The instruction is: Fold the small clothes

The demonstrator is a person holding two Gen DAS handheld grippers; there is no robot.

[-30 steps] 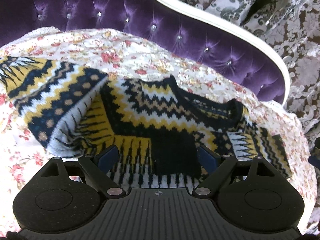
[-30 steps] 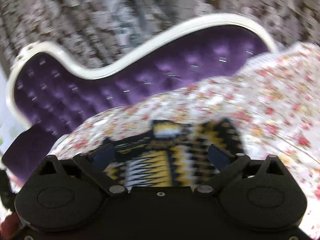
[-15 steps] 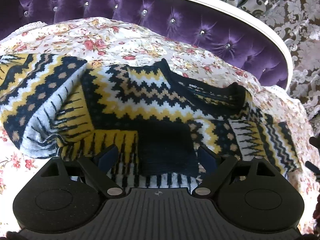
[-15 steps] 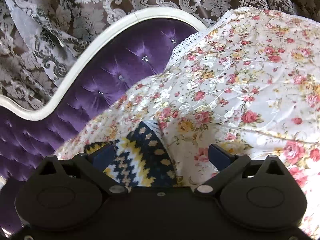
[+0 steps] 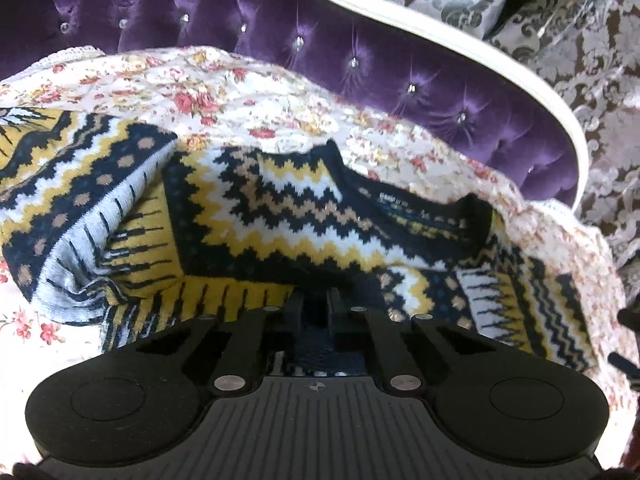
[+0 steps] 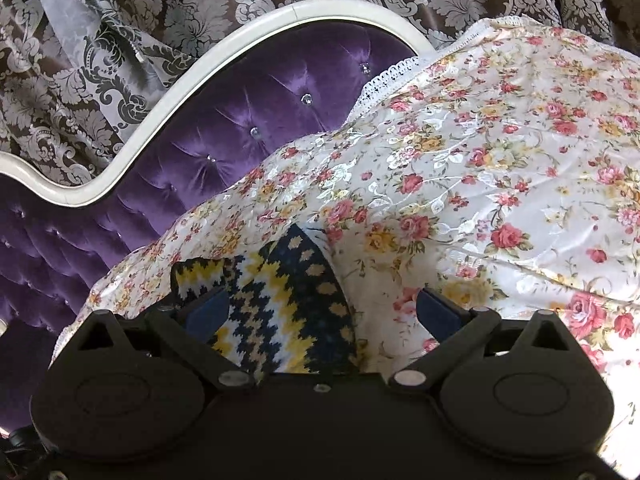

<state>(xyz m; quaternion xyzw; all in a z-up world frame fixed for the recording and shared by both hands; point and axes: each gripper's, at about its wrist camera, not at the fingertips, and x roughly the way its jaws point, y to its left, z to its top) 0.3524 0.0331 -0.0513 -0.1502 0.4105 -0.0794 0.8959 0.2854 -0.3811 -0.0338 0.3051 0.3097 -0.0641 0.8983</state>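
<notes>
The sweater [image 5: 280, 216] lies on the floral bedspread [image 5: 240, 80] of the bed, close under the purple tufted headboard [image 5: 400, 52], its navy collar turned toward that headboard edge. Starting at the left side of the bed, one sleeve [image 5: 72, 200] is already laid in across the body, so the first fold looks done, though it sits loose and puffed rather than flat. In the middle, the left gripper [image 5: 316, 300] has just been closing, and its fingers [image 5: 296, 304] are now pressed together on the dark knit near the lower part of the sweater, pinching a bit of fabric between them. Further right, the other sleeve [image 5: 532, 300] is spread out flat toward the right edge of the bed, not yet folded in. The right gripper [image 6: 320, 312] hangs over that sleeve's end, its fingers [image 6: 208, 312] spread wide with the knit lying between them but not squeezed. I judge the job is under halfway: the right sleeve needs bringing in, then the body doubling up from hem to collar.
</notes>
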